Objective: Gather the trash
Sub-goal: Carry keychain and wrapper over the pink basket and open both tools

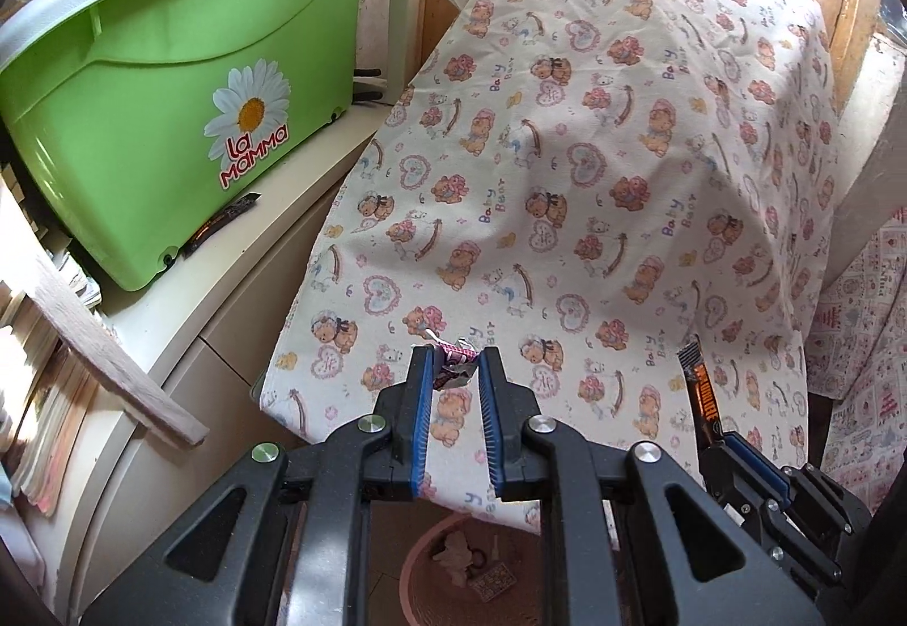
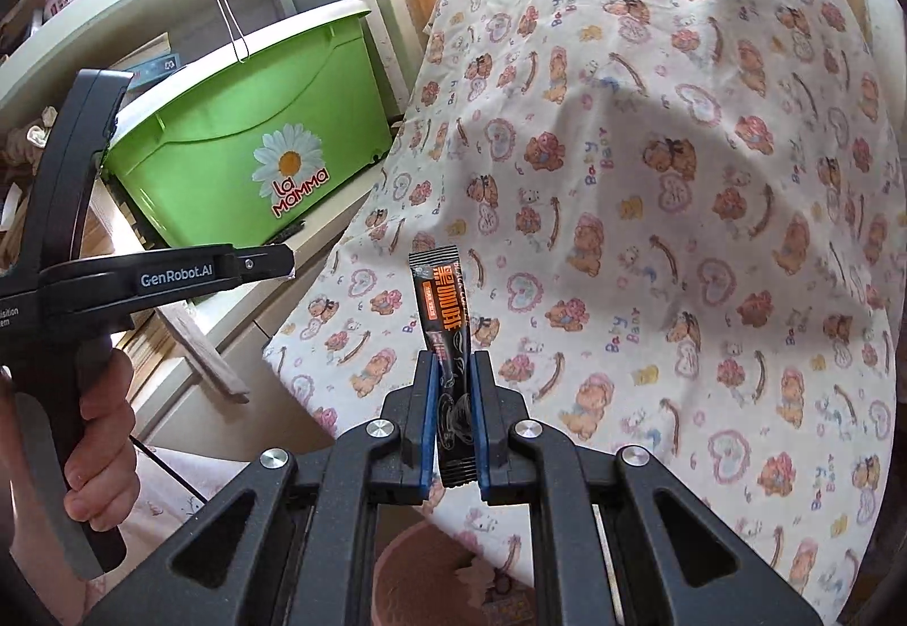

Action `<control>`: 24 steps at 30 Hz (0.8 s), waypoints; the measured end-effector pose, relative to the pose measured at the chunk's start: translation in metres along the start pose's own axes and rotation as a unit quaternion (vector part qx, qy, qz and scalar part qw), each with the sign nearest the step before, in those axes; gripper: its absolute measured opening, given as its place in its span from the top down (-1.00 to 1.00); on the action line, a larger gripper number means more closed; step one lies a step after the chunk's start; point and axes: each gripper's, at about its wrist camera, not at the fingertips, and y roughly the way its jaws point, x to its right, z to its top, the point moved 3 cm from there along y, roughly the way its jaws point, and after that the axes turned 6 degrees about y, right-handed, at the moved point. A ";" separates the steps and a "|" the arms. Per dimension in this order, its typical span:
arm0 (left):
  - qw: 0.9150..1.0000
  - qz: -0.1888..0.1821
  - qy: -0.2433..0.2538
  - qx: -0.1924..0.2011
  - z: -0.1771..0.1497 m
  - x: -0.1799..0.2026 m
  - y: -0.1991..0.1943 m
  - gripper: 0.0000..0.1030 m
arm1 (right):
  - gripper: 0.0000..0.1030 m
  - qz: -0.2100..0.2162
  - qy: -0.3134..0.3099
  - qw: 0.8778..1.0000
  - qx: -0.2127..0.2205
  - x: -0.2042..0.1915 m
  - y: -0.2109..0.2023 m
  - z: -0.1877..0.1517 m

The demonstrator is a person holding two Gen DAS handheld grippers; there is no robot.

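Left gripper (image 1: 456, 368) clamped on small crumpled wrapper (image 1: 452, 364), pink-and-silver, pinched right at the fingertips with a bit sticking out above the blue pads (image 1: 422, 399). Held over the near edge of the bear-print cloth (image 1: 595, 144), not resting on it as far as can be told. Right gripper (image 2: 453, 371) clamped on black-and-orange sachet (image 2: 445, 320), upright, most of its length standing up past the fingertips, lower end hanging down between the fingers. Same sachet visible from the left wrist view at lower right, just beside the left gripper, apart from the crumpled wrapper. Below both grippers, reddish-brown bin (image 1: 431, 569) under the cloth's edge, with a few bits inside, contents unclear. At left, green tub (image 1: 170, 87) marked "La Mamma" on white cabinet (image 1: 238, 297); another dark wrapper (image 1: 218, 223) lying on the cabinet top, touching the tub's base, well apart from both grippers. Person's hand (image 2: 105, 433) wrapped round the left gripper's handle in the right wrist view.
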 end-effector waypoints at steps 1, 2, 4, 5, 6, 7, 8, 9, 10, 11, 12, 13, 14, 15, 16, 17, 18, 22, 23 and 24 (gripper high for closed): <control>1.000 -0.003 0.002 0.001 -0.004 0.002 -0.005 0.70 | 0.77 -0.007 0.005 1.000 0.009 0.000 -0.008 -0.004; 1.000 -0.007 0.005 0.003 -0.008 0.004 -0.011 0.70 | 0.77 -0.015 0.007 1.000 0.021 -0.001 -0.016 -0.008; 1.000 -0.011 0.010 0.006 -0.016 0.008 -0.021 0.70 | 0.77 -0.008 0.017 0.999 0.037 -0.003 -0.032 -0.016; 1.000 -0.013 0.012 0.007 -0.020 0.010 -0.025 0.70 | 0.77 -0.001 0.028 0.999 0.037 -0.002 -0.038 -0.020; 1.000 -0.016 0.011 0.008 -0.024 0.011 -0.028 0.70 | 0.77 0.003 0.037 0.999 0.037 -0.002 -0.041 -0.025; 1.000 -0.019 0.009 0.009 -0.029 0.011 -0.032 0.70 | 0.77 0.008 0.041 0.999 0.033 -0.001 -0.044 -0.030; 1.000 -0.023 0.007 0.010 -0.033 0.011 -0.034 0.70 | 0.77 0.011 0.043 0.999 0.027 -0.001 -0.045 -0.035; 1.000 -0.026 0.005 0.009 -0.037 0.012 -0.036 0.70 | 0.77 0.011 0.047 0.999 0.022 0.000 -0.046 -0.041; 1.000 -0.029 0.004 0.009 -0.041 0.012 -0.036 0.70 | 0.77 0.010 0.051 0.998 0.018 0.002 -0.047 -0.046; 0.999 -0.032 0.005 0.008 -0.045 0.013 -0.034 0.70 | 0.77 0.011 0.051 0.999 0.013 0.003 -0.048 -0.051; 0.999 -0.031 0.008 0.007 -0.048 0.014 -0.032 0.70 | 0.77 0.010 0.047 0.999 0.009 0.004 -0.049 -0.055; 1.000 -0.027 0.011 0.005 -0.052 0.015 -0.028 0.70 | 0.77 0.007 0.043 0.999 0.007 0.004 -0.050 -0.059; 1.000 -0.022 0.015 0.001 -0.055 0.016 -0.023 0.70 | 0.77 0.005 0.039 0.999 0.004 0.004 -0.051 -0.063; 1.000 -0.020 0.017 -0.004 -0.059 0.017 -0.018 0.70 | 0.77 0.006 0.036 0.999 -0.001 0.004 -0.051 -0.067; 1.000 -0.021 0.018 -0.014 -0.063 0.018 -0.011 0.70 | 0.77 0.009 0.034 0.999 -0.008 0.004 -0.050 -0.070; 0.999 -0.026 0.018 -0.026 -0.067 0.018 -0.006 0.70 | 0.77 0.012 0.034 0.999 -0.015 0.004 -0.048 -0.074; 0.999 -0.031 0.017 -0.038 -0.071 0.018 -0.001 0.70 | 0.77 0.016 0.033 0.999 -0.024 0.005 -0.044 -0.076; 0.997 -0.045 0.013 -0.067 -0.081 0.019 0.010 0.70 | 0.77 0.016 0.029 0.998 -0.050 0.005 -0.033 -0.084; 0.996 -0.045 0.015 -0.071 -0.083 0.020 0.013 0.70 | 0.77 0.016 0.021 0.998 -0.055 0.002 -0.032 -0.086; 0.996 -0.044 0.017 -0.074 -0.085 0.020 0.015 0.70 | 0.77 0.013 0.012 0.998 -0.058 0.000 -0.030 -0.088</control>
